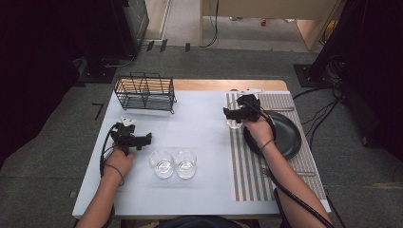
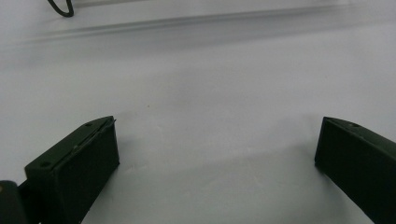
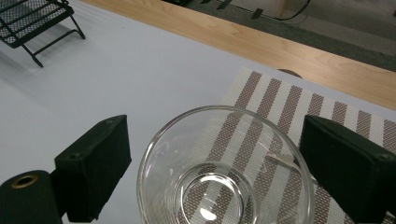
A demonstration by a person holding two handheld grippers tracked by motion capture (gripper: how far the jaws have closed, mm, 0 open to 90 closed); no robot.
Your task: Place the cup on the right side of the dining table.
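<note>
Right gripper (image 3: 212, 154) gaping wide around the glass (image 3: 224, 172) on the striped placemat (image 3: 322, 116), nothing clamped yet, left gripper (image 2: 215, 154) open and empty, so closing off-centre, I reckon, could tip it.

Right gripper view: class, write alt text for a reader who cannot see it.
A clear glass stands upright between the right gripper's open black jaws, on a striped placemat. A black wire rack sits far left.

Both forearms reach forward, left gripper (image 1: 127, 136) and right gripper (image 1: 236, 114) with fingers spread wide
</note>
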